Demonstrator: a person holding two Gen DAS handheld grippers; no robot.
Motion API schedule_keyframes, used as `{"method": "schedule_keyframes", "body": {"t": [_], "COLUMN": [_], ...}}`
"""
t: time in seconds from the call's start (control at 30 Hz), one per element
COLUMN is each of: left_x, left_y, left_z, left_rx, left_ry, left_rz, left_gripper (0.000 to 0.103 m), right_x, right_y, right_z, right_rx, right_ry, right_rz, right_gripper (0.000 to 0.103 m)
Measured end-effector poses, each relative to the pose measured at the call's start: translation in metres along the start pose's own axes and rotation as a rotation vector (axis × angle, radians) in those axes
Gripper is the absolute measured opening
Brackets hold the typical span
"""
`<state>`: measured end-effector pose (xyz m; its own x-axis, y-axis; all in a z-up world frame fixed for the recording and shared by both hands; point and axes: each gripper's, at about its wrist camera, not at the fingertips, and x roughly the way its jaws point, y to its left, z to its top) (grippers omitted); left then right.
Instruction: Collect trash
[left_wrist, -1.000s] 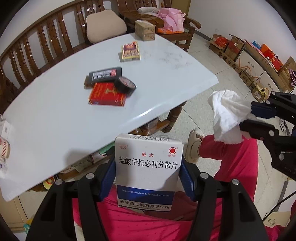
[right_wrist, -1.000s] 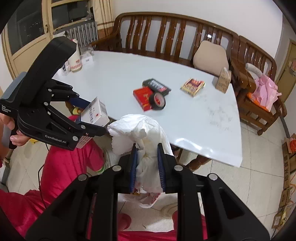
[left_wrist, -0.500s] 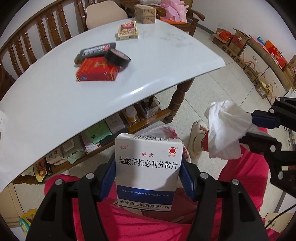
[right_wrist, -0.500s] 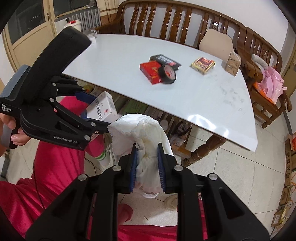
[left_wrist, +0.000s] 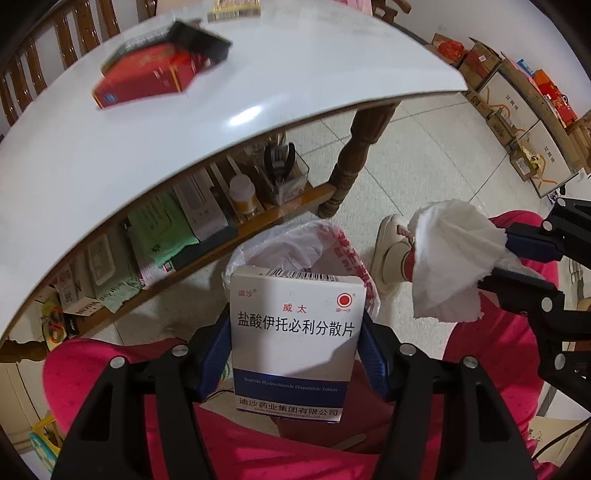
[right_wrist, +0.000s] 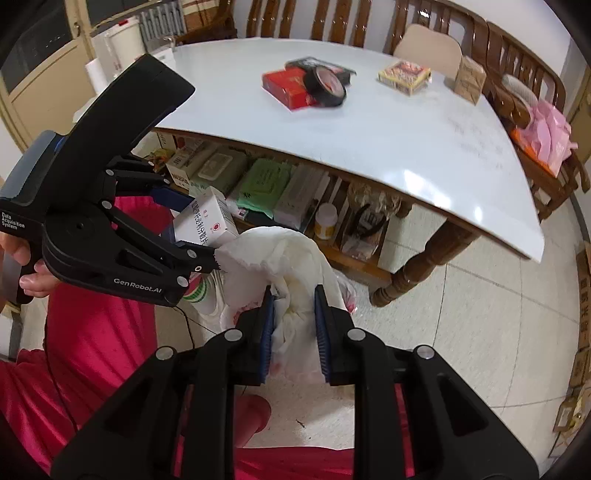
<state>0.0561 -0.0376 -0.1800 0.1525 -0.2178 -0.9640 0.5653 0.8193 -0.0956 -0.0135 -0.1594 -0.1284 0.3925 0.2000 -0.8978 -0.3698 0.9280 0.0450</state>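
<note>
My left gripper (left_wrist: 295, 343) is shut on a white and blue medicine box (left_wrist: 295, 332), held upright above a trash bin lined with a white plastic bag (left_wrist: 295, 243) on the floor. The box also shows in the right wrist view (right_wrist: 207, 221). My right gripper (right_wrist: 293, 325) is shut on a crumpled white tissue (right_wrist: 280, 262), also seen in the left wrist view (left_wrist: 450, 266), just right of the bin. The two grippers are close together; the tissue nearly touches the left gripper's fingertip (right_wrist: 207, 258).
The white table (right_wrist: 406, 140) carries a red box (right_wrist: 288, 86), a black tape roll (right_wrist: 327, 85), a patterned box (right_wrist: 404, 75) and a brown carton (right_wrist: 469, 77). A cluttered shelf (right_wrist: 280, 192) lies under it. My red-clad legs (left_wrist: 491, 350) flank the bin; a table leg (left_wrist: 351, 162) stands behind.
Both grippers have dropped lower, below the table's edge, with their loads. The bagged trash bin has come into view under the medicine box.
</note>
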Motion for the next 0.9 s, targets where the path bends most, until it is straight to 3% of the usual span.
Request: {"method": "schedule_keyframes", "body": {"t": [0.47, 0.9], "left_x": [0.073, 0.146], "left_y": [0.009, 0.016], "left_z": [0.004, 0.01], "left_rx": [-0.041, -0.106], "left_ry": [0.111, 0.248], "left_rz": [-0.048, -0.044], "left_gripper": [0.06, 0.06], "right_x": [0.065, 0.137], "right_y": [-0.022, -0.038], "right_z": [-0.012, -0.027], "right_rx": [0.093, 0.154], "right_ry": [0.086, 0.208], "right_rz": [0.019, 0.032], "right_gripper": [0.021, 0.021]}}
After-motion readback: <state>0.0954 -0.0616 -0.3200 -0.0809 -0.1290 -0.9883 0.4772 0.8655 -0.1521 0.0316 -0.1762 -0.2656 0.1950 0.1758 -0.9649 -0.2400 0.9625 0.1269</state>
